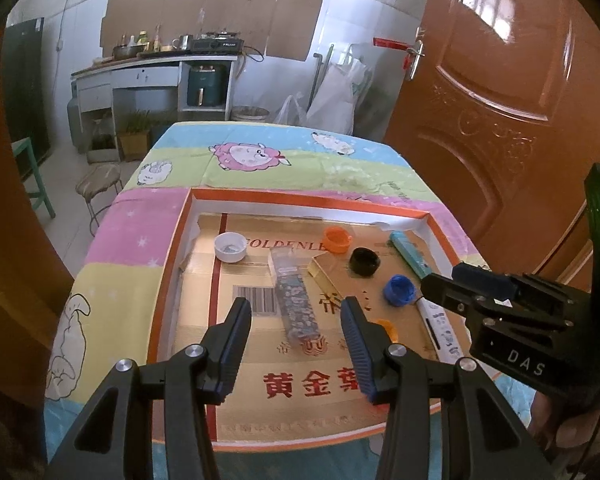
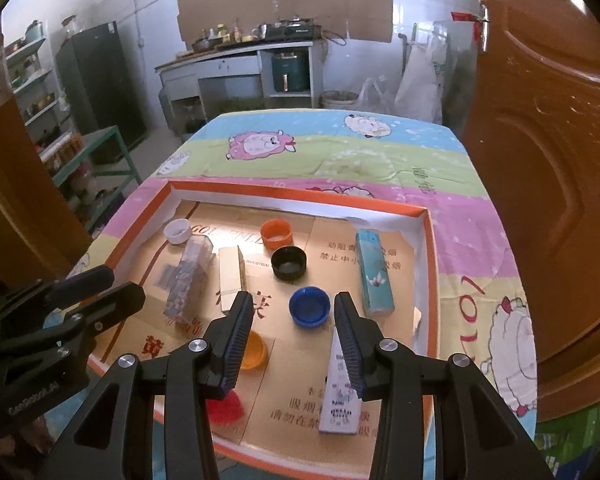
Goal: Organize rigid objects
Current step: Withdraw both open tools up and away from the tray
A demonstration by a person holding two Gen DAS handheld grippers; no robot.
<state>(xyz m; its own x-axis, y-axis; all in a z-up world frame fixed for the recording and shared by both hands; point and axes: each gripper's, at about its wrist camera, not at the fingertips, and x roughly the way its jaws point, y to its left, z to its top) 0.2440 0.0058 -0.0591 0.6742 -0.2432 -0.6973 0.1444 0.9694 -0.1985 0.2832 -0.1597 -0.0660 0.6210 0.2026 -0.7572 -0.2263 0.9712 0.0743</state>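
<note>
Hovering low over tray (image 1: 168, 280), left gripper (image 1: 296, 314) spread wide, nothing between fingers; clear patterned box (image 1: 294, 300) lies just beyond, centre frame. Right gripper (image 2: 294, 312) also wide, empty, blue cap (image 2: 310, 306) between its tips, white stick box (image 2: 340, 384) under right finger, lower centre. Yellow cap (image 2: 254, 350) beside left finger. Mid-tray: black cap (image 2: 288, 263), gold box (image 2: 231, 268), teal box (image 2: 374, 276) toward right wall. Far end: orange cap (image 2: 276, 233), white cap (image 2: 178, 231) upper left. Tray sits on cartoon-cloth surface (image 2: 340, 152).

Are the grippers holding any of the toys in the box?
No. The left gripper and right gripper are both open, holding nothing.
</note>
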